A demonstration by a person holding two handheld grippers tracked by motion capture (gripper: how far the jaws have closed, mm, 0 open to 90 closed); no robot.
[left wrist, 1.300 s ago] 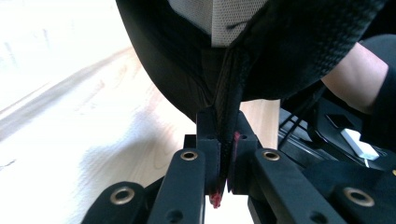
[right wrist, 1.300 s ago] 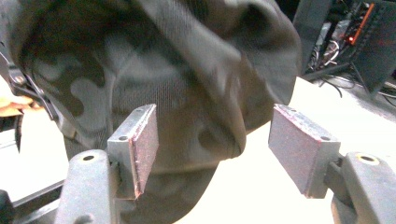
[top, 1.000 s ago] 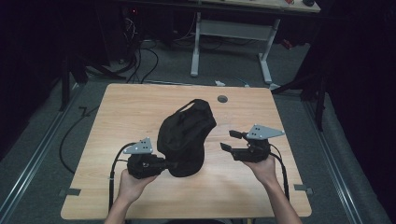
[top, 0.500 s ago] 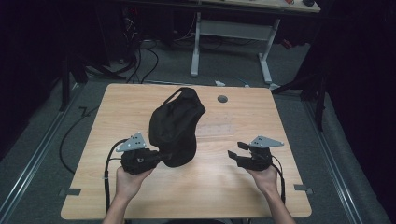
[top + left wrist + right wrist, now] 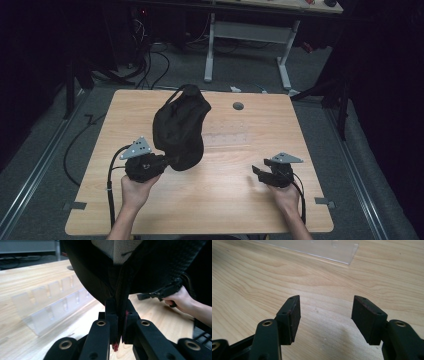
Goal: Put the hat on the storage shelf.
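Since the earlier frame we see the black fabric bag (image 5: 179, 128) lifted higher, clamped between our left gripper's (image 5: 119, 315) jaws; our right gripper (image 5: 325, 315) has drawn back, jaws apart.

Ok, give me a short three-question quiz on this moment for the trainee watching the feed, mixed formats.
1. True or false: the right gripper is clamped on the black fabric bag.
2. Multiple choice: what lies on the light wooden table just beyond the bag? A) a clear plastic slotted rack B) a steel bowl C) a red book
3. Fill in: the left gripper holds the bag by pinching a fold of its ______.

Key
1. False: its jaws stand apart over bare wood.
2. A
3. fabric
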